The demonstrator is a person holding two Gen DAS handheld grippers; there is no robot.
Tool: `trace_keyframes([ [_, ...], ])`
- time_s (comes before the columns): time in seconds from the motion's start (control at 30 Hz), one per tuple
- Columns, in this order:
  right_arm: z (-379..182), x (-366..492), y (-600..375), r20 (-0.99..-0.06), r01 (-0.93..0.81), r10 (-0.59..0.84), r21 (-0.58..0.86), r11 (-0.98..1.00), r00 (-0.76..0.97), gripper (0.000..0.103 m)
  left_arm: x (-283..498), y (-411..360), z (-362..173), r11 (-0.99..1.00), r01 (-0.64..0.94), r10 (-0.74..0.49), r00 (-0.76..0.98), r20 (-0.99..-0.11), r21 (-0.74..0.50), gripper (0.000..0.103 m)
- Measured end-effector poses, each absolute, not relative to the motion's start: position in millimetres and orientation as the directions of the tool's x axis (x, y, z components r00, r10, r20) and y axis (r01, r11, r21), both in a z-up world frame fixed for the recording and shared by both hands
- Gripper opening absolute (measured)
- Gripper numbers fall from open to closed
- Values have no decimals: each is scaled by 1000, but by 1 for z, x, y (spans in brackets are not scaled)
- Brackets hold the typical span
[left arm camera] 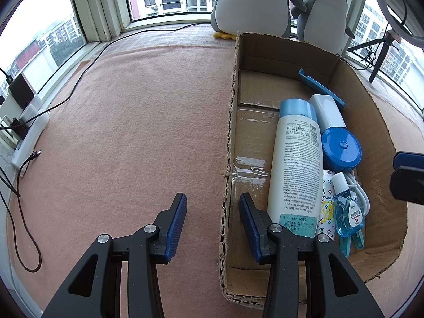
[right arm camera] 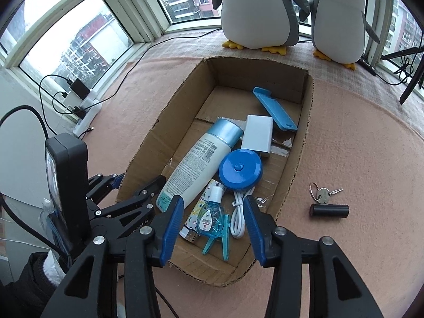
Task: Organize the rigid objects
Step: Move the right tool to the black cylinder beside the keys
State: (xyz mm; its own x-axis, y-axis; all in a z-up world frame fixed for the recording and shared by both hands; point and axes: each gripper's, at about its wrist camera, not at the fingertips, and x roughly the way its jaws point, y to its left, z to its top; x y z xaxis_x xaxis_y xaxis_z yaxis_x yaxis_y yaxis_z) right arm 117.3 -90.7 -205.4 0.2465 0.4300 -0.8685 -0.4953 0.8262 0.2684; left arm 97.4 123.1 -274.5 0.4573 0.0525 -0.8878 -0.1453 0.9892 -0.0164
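Observation:
A cardboard box [right arm camera: 302, 143] [left arm camera: 230, 122] lies on the pink felt. Inside it rest a white lotion bottle [right arm camera: 198, 167] [left arm camera: 294, 164], a round blue tape measure [right arm camera: 239, 171] [left arm camera: 341, 149], a white charger block [right arm camera: 258, 133] [left arm camera: 327, 112], a blue comb-like piece [right arm camera: 274, 108] [left arm camera: 320, 87], a small blue sanitizer bottle [right arm camera: 210, 216] [left arm camera: 347, 206], a white cable [right arm camera: 238, 216] and a teal clip [right arm camera: 217, 241]. Outside on the right lie keys [right arm camera: 323, 194] and a black cylinder [right arm camera: 330, 210]. My right gripper [right arm camera: 213, 229] hangs open above the box's near end. My left gripper [left arm camera: 213, 228] is open, straddling the box's left wall.
Two plush penguins [right arm camera: 259, 10] [left arm camera: 254, 2] stand behind the box by the window. A power strip with plugs and cables [left arm camera: 29, 135] [right arm camera: 84, 108] lines the left sill. A black tripod [left arm camera: 379, 55] stands at the far right. Bare pink felt [left arm camera: 132, 122] spreads left of the box.

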Motion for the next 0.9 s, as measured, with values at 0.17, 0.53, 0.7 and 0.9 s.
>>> trace_keyframes([
  [0.17,-195,119,-108,-857,-462,430,270,845,284,43,98,123,-274,989,-146,52,457,-888,-17,45],
  [0.53,-200,155,-188,-864,-279,384,300,912,325,42,98,122,-274,989,-144,54,457,-888,-14,45],
  [0.7,-220,172,-208,-881,-196,380,335,922,283,35,98,121,-274,989,-144,54,457,-888,-14,45],
  [0.9,-240,184,-201,-898,-197,365,322,926,245,20,98,121,-274,990,-144,54,457,-888,-14,45],
])
